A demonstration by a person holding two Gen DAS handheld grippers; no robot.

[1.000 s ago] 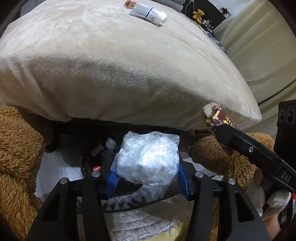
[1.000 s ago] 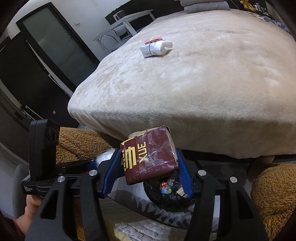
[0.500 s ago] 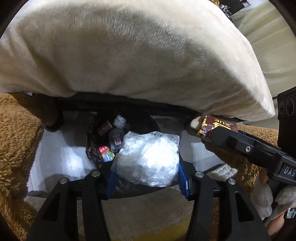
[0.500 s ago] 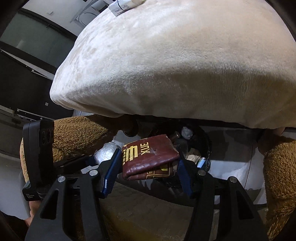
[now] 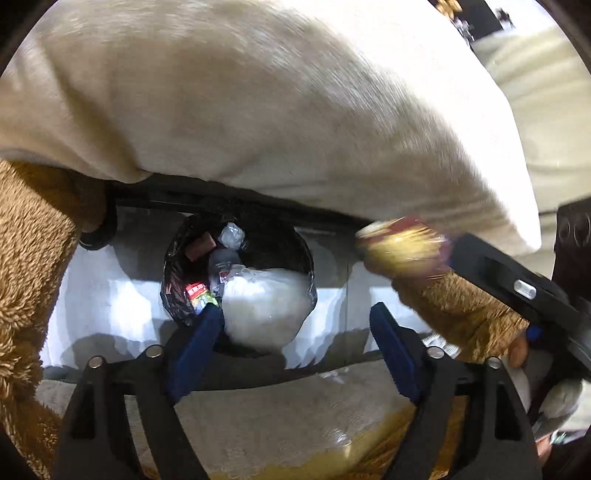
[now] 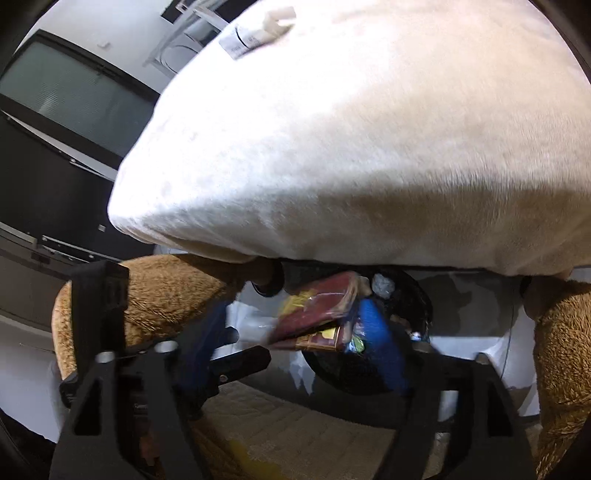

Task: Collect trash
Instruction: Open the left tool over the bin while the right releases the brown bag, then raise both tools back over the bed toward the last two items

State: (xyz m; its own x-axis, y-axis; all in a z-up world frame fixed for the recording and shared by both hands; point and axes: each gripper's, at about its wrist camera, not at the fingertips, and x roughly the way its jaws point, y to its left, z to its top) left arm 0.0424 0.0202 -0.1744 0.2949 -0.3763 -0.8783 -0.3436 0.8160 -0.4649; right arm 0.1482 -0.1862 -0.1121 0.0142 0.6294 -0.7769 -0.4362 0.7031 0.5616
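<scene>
Below me on the floor stands a black trash bin (image 5: pixel 173 258) with several scraps inside. My left gripper (image 5: pixel 295 343) hangs over it and its jaws are opening. A clear bag of white stuff (image 5: pixel 262 306) lies loose between the blue pads, over the bin's mouth, with a wide gap to the right pad. My right gripper (image 6: pixel 291 339) is opening too. The maroon snack packet (image 6: pixel 317 314) is blurred and tilts between its spread pads toward the bin (image 6: pixel 421 295). In the left wrist view that packet (image 5: pixel 402 251) shows at the bin's right.
A bed under a cream blanket (image 5: pixel 295 110) overhangs the bin from behind. Brown plush (image 5: pixel 33 258) flanks the bin on both sides. A white box (image 6: pixel 255 33) lies far back on the bed. A dark glass door (image 6: pixel 66 96) stands at left.
Both grippers sank toward the bin and spread their jaws. The white bag and the maroon packet, gripped before, now sit loose between the pads and drop toward the bin.
</scene>
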